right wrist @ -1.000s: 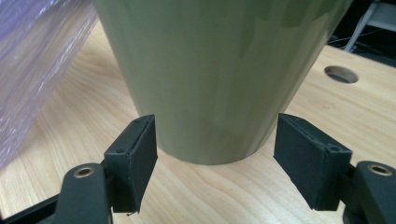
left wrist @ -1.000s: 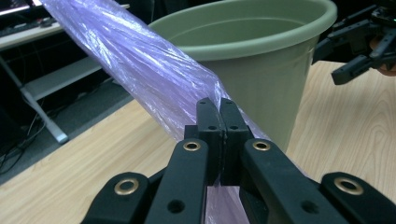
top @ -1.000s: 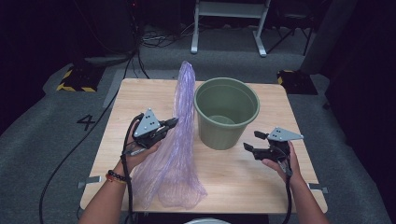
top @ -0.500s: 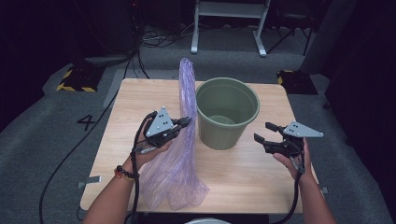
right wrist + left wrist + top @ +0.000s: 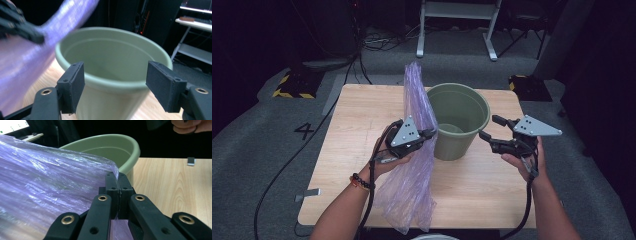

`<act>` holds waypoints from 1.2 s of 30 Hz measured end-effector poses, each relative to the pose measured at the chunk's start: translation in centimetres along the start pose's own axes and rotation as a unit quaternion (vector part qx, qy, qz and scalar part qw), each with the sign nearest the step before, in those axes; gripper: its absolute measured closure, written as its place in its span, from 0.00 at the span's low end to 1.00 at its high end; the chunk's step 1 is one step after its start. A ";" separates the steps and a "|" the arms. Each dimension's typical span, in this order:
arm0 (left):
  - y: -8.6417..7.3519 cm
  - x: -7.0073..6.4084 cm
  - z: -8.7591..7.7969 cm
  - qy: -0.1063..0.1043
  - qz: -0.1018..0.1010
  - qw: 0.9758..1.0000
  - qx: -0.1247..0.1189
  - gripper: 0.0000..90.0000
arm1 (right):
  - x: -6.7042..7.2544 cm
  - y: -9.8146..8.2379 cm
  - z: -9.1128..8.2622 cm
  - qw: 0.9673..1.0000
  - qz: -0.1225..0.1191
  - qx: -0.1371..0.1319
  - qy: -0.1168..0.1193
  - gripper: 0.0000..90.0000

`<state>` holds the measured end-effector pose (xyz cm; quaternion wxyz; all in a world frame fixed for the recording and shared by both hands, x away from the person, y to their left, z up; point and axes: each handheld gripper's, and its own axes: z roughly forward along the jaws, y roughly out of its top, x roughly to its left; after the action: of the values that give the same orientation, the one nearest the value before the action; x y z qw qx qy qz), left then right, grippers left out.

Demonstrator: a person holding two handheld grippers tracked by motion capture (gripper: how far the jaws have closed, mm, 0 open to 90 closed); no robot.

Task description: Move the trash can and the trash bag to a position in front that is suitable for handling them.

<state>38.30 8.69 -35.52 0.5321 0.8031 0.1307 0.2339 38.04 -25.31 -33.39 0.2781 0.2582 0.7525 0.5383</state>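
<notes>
- The left gripper (image 5: 430, 134) has its jaws pressed together on an edge of the purple bag (image 5: 412, 165); in the left gripper view the film (image 5: 50, 185) is pinched between the two black pads.
- The bag hangs and rises in a long crumpled strip, its top end above the far rim of the bucket (image 5: 460, 107), its lower end draped over the near edge of the table (image 5: 352, 125).
- The green bucket stands upright on the table, just right of the bag and touching it along the side.
- The right gripper (image 5: 491, 127) hovers just beside the bucket's right side, jaws apart, nothing between them; in the right gripper view its pads frame the bucket (image 5: 112, 65).
- Beyond the table: a grey floor with black cables (image 5: 362, 45), a yellow-and-black striped block (image 5: 292, 86) at far left, and a white metal stand (image 5: 457, 25) behind.
- A "4" (image 5: 305, 131) is marked on the floor at left.
</notes>
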 end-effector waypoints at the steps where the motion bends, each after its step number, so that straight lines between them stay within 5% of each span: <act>1: 0.0 -0.1 0.2 -0.003 0.002 1.000 0.001 0.99 | 0.0 0.0 0.0 1.000 0.000 0.000 0.000 0.35; 7: 0.1 -0.6 1.2 -0.011 0.005 1.000 0.008 0.99 | 1.6 2.3 1.4 1.000 -0.012 -0.007 0.018 0.34; 11: 0.1 -0.8 1.8 -0.016 0.006 1.000 0.010 0.99 | 3.2 4.0 3.7 0.998 -0.023 0.022 0.054 0.34; 18: 0.0 -0.9 2.3 -0.016 0.004 1.000 0.011 0.99 | 4.7 5.6 6.5 0.994 -0.029 0.061 0.083 0.34; 25: -0.2 -0.7 2.4 -0.022 0.002 1.000 0.016 0.99 | 5.0 6.0 8.7 0.994 0.005 0.074 0.086 0.40; 36: -0.1 -0.9 2.5 -0.019 0.007 1.000 0.018 0.99 | 5.9 5.5 10.6 0.991 -0.007 0.095 0.093 0.85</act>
<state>38.84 6.31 -36.62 0.5185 0.8176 0.1188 0.2204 41.72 -12.62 -31.74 0.1845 0.2269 0.8247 0.4841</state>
